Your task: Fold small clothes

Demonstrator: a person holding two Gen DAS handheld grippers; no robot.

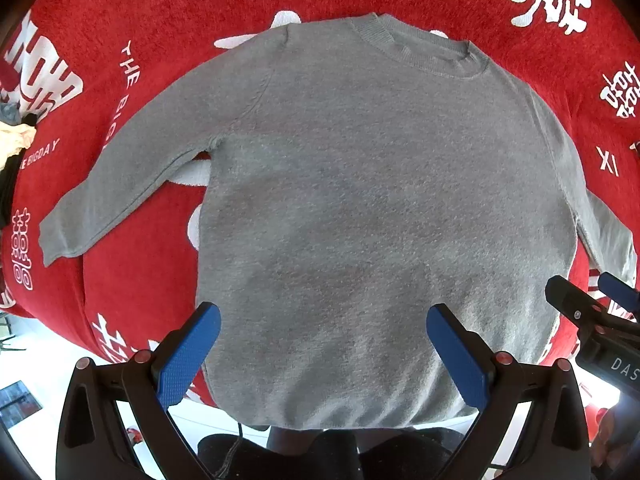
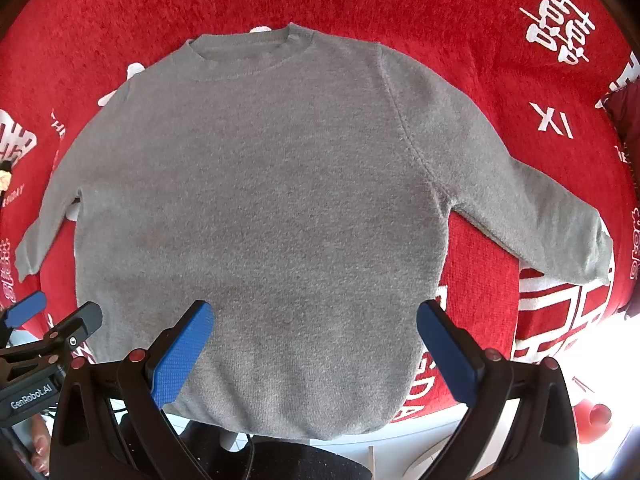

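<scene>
Red plush cloth (image 1: 500,8) with white printed characters covers the whole work surface, and beyond its near edge a pale floor shows. On this cloth lies the grey sweater (image 1: 380,200), the biggest thing in both views. It is spread flat, with the collar (image 1: 416,50) on the far side and the hem (image 1: 352,420) at the near edge of the surface, just in front of the person. Both sleeves are stretched outward and a little downward: the left sleeve (image 1: 120,184) lies open on the red cloth, and the right sleeve (image 2: 540,216) does the same on the other side. No part of the sweater is turned over another part.

My judgement is that the folding has not yet begun. The garment looks smoothed and ready; the sleeves, the sides and the bottom all wait to be folded.

The left gripper (image 1: 322,356) hangs above the lower part of the sweater with its blue fingers (image 1: 188,360) wide apart and nothing between them. The right gripper (image 2: 316,354) is in the same condition, spread wide and empty over the hem area. I cannot tell if either one touches the fabric. At the far left edge some pale and dark clothes (image 1: 14,140) lie partly visible.
</scene>
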